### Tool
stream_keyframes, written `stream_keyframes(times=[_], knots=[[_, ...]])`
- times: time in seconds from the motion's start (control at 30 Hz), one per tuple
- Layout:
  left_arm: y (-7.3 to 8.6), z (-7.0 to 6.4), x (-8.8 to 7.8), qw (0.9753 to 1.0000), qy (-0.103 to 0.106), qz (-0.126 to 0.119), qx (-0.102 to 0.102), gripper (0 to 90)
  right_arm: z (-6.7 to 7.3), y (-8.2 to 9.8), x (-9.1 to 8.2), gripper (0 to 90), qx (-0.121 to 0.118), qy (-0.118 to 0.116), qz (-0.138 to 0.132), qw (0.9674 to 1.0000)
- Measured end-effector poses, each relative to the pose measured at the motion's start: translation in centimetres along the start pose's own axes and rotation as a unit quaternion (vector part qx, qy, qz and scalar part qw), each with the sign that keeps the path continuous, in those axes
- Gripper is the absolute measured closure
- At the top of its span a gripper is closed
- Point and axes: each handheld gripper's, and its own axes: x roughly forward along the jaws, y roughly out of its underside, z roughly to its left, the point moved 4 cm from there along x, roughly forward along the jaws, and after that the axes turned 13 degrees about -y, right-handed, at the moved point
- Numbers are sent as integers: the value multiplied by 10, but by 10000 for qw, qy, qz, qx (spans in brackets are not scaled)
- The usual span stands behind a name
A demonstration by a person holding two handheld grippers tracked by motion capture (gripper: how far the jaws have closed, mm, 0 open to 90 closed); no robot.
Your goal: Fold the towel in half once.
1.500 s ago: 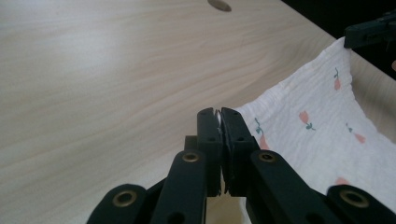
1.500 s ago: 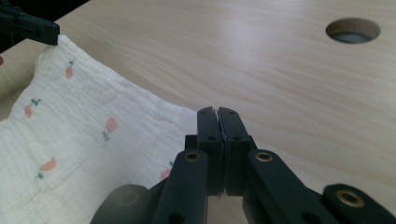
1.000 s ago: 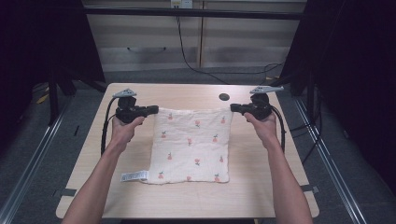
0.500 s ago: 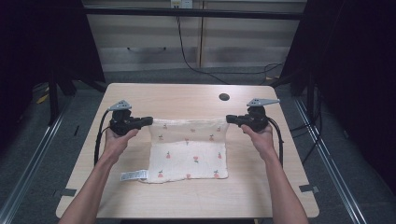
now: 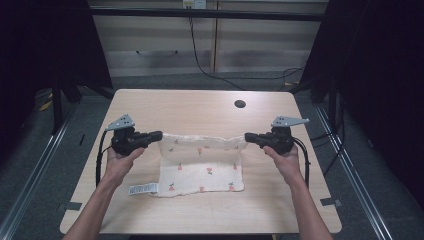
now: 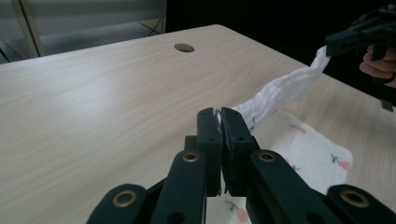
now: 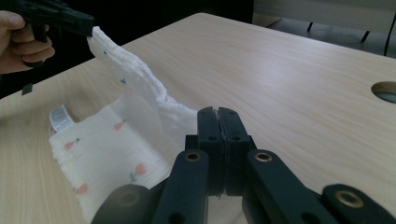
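Observation:
A white cloth (image 5: pixel 202 170) printed with small red motifs lies on the wooden table (image 5: pixel 200 107). Its far edge is lifted off the surface and stretched between the two grippers. My left gripper (image 5: pixel 159 134) is shut on the far left corner; my right gripper (image 5: pixel 248 136) is shut on the far right corner. In the left gripper view the closed jaws pinch the cloth (image 6: pixel 285 88), which runs up to the other gripper (image 6: pixel 359 35). In the right gripper view the cloth (image 7: pixel 135 88) rises from my shut jaws toward the other gripper (image 7: pixel 56 18). The near half rests flat.
A white care label (image 5: pixel 142 189) sticks out at the cloth's near left corner. A round cable hole (image 5: pixel 240 104) sits in the table toward the far right. Bare tabletop lies beyond the cloth. Dark frame posts and cables stand past the table's far edge.
Both grippers have drawn back toward the person, carrying the cloth's far edge with them. The far half now hangs raised over the near half instead of lying flat.

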Motion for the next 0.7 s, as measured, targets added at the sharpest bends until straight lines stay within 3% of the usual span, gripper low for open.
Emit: stream_keyframes(times=[0.07,0.13,0.23,0.4,0.57,0.7], knots=[[3,-3,-1,10000,74,-4,-13,874,2,3,-1,890,22,-32,2,10000],[12,-10,-4,9999,43,73,110,874,6,11,-3,890,34,-43,11,10000],[13,-8,-10,10000,3,28,31,874,12,16,-8,891,22,-64,24,10000],[18,-8,-15,9999,-31,87,106,874,14,31,-9,891,122,-47,124,9998],[39,-13,-18,9997,37,224,97,875,17,43,-6,891,184,-101,232,9995],[43,-17,-20,9994,64,287,175,874,19,45,-7,891,204,-104,270,9994]])
